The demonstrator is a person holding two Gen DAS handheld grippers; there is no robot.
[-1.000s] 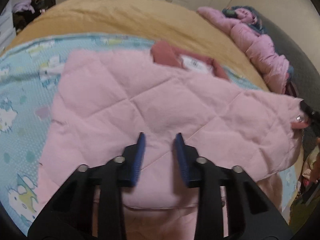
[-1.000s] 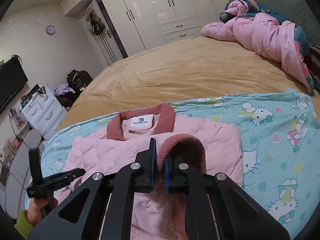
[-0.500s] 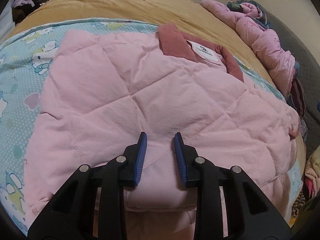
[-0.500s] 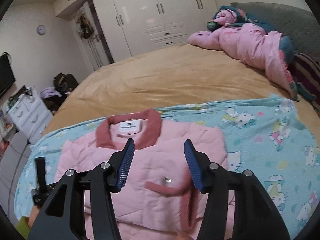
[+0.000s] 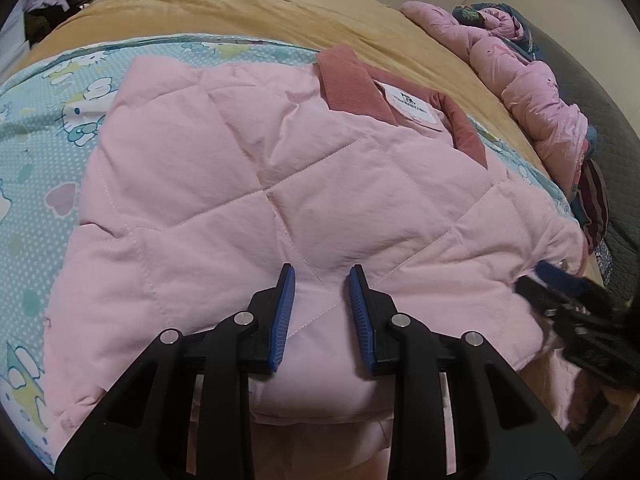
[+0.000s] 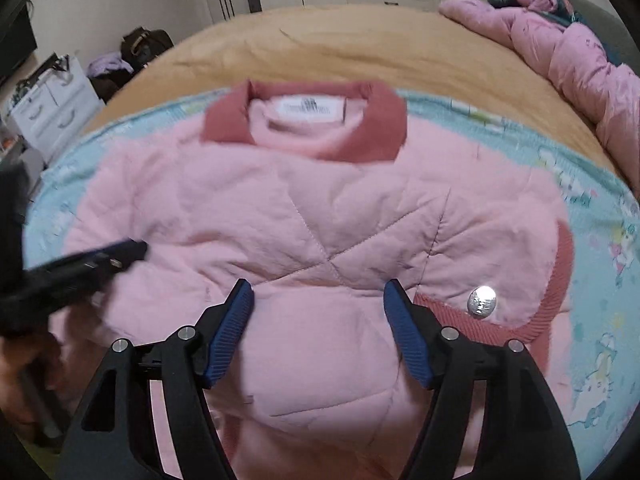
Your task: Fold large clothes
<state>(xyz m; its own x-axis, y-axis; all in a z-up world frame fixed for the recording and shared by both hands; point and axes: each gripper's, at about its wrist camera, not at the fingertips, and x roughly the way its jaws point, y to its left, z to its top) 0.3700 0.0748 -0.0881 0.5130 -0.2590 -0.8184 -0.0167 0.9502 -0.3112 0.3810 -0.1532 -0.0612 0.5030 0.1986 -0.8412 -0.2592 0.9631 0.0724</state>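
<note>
**A:** While the right gripper (image 6: 318,308) hangs over the chest of the pink quilted jacket (image 6: 312,216), its jaws are opening and nothing sits between the blue pads; only fabric shows below the gap.

**B:** And the left gripper (image 5: 322,308)?

**A:** Jaws narrow but parted, pads clear of the cloth as far as I can see. It hovers over the near part of the jacket, gripping nothing.

**B:** Where does the jacket lie?

**A:** Flat on the blue cartoon-print sheet (image 6: 600,240), which is spread on a tan bed cover (image 6: 360,44). The dusty-rose collar (image 6: 372,120) points away from us, label showing. A sleeve with a ribbed cuff (image 6: 556,276) and a silver snap (image 6: 482,300) is folded across the right side.

**B:** How do you expect it to handle?

**A:** Puffy and light, I'd judge: soft padding that springs back, so folds may creep open. The shell looks smooth, possibly slippery between the pads.

**B:** So where to take hold?

**A:** At a hem or a stitched edge, where the layers are thin and firm. A pinch in the middle of a quilted panel would likely grab only the top layer. The ribbed cuff looks like the surest grip.
</note>
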